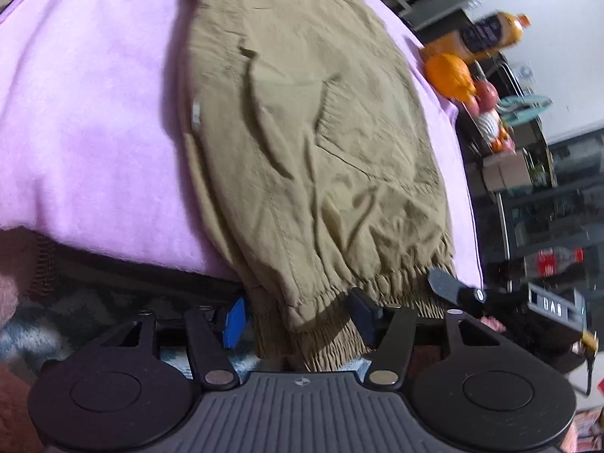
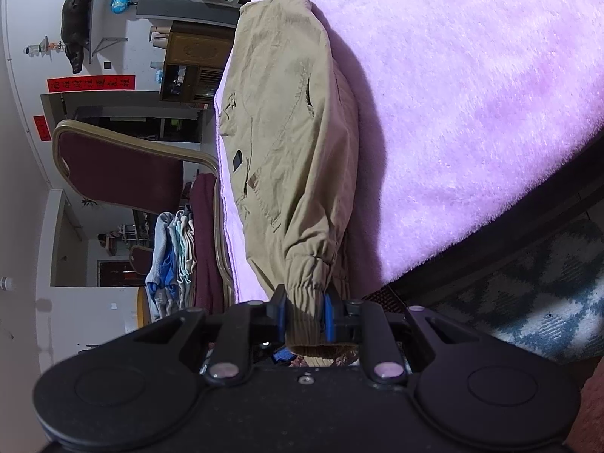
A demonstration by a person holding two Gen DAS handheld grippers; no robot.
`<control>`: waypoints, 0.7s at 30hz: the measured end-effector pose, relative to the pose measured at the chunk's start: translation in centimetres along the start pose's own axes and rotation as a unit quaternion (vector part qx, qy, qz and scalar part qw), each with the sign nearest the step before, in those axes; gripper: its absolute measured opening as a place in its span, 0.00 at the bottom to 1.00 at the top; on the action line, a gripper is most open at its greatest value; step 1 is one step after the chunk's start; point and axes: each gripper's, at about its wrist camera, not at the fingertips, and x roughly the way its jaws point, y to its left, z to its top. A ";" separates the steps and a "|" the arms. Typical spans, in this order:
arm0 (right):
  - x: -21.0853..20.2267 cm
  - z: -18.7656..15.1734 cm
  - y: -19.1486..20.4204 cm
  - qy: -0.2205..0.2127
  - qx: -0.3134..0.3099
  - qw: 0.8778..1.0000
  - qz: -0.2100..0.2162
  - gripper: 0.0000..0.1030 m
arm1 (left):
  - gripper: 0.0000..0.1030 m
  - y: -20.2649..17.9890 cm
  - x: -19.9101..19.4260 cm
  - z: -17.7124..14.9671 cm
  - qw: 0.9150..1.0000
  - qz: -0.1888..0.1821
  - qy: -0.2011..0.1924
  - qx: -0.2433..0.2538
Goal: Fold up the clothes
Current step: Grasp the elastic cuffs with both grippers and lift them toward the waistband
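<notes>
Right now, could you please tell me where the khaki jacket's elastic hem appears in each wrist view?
Left wrist view: the hem runs along the bottom centre, draped between the open left gripper fingers.
Right wrist view: the ribbed band sits at bottom centre, pinched by the right gripper.
Shared landmark: the pink blanket under the khaki jacket.
</notes>
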 end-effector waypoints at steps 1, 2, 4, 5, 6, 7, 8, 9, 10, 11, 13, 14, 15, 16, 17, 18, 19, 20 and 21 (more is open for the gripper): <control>0.0 0.0 0.0 0.000 0.000 1.000 0.000 0.18 | 0.46 -0.3 -0.1 -0.2 1.000 0.004 -0.004 0.012; 0.0 0.0 0.0 0.000 -0.001 1.000 -0.001 0.18 | 0.36 -0.4 -0.4 -0.3 1.000 0.004 -0.008 0.016; -0.2 -0.1 0.2 -0.003 -0.010 1.000 -0.012 0.18 | 0.26 -0.5 -1.1 -0.4 1.000 -0.004 -0.015 0.013; -0.5 -0.2 0.5 -0.006 -0.018 1.000 -0.019 0.18 | 0.22 -0.5 -1.5 -0.4 1.000 -0.011 -0.018 0.007; -0.7 -0.4 0.8 -0.008 -0.025 0.999 -0.027 0.18 | 0.21 -0.4 -1.9 -0.5 1.000 -0.018 -0.021 0.001; -0.9 -0.5 1.1 -0.011 -0.032 0.999 -0.034 0.18 | 0.20 -0.3 -2.4 -0.5 0.999 -0.031 -0.024 -0.010; -1.2 -0.6 1.3 -0.014 -0.039 0.998 -0.041 0.18 | 0.19 -0.2 -2.9 -0.6 0.999 -0.043 -0.027 -0.020; -1.6 -0.8 1.7 -0.016 -0.045 0.998 -0.044 0.18 | 0.19 0.0 -3.4 -0.7 0.997 -0.060 -0.027 -0.037; -2.0 -1.0 2.2 -0.017 -0.049 0.998 -0.045 0.18 | 0.19 0.3 -4.0 -0.8 0.995 -0.080 -0.025 -0.054; -2.5 -1.3 2.7 -0.019 -0.053 0.997 -0.045 0.18 | 0.19 0.6 -4.6 -0.9 0.993 -0.096 -0.024 -0.069; -3.4 -1.9 4.0 -0.018 -0.065 0.996 -0.053 0.18 | 0.19 0.9 -5.5 -1.2 0.988 -0.116 -0.017 -0.096; -3.7 -2.2 4.6 -0.019 -0.068 0.996 -0.058 0.18 | 0.19 1.0 -5.9 -1.2 0.986 -0.123 -0.012 -0.109; -3.9 -2.4 5.3 -0.019 -0.069 0.995 -0.064 0.18 | 0.19 1.0 -6.1 -1.1 0.985 -0.124 -0.007 -0.123; -4.0 -2.5 5.8 -0.021 -0.068 0.995 -0.070 0.18 | 0.19 0.9 -6.1 -0.8 0.984 -0.120 -0.004 -0.134; -3.9 -2.3 6.2 -0.022 -0.065 0.995 -0.077 0.18 | 0.19 0.8 -6.2 -0.5 0.983 -0.115 -0.001 -0.145; -3.7 -2.1 6.7 -0.023 -0.062 0.994 -0.086 0.18 | 0.19 0.4 -6.3 -0.1 0.983 -0.109 -0.002 -0.150; -3.4 -1.8 7.3 -0.025 -0.060 0.994 -0.092 0.18 | 0.18 0.0 -6.4 0.4 0.982 -0.103 -0.004 -0.156; -3.2 -1.5 7.8 -0.028 -0.057 0.993 -0.094 0.18 | 0.18 -0.2 -6.7 0.9 0.981 -0.102 -0.004 -0.163; -3.1 -1.1 8.3 -0.031 -0.054 0.994 -0.094 0.19 | 0.18 -0.5 -7.0 1.3 0.980 -0.101 -0.006 -0.170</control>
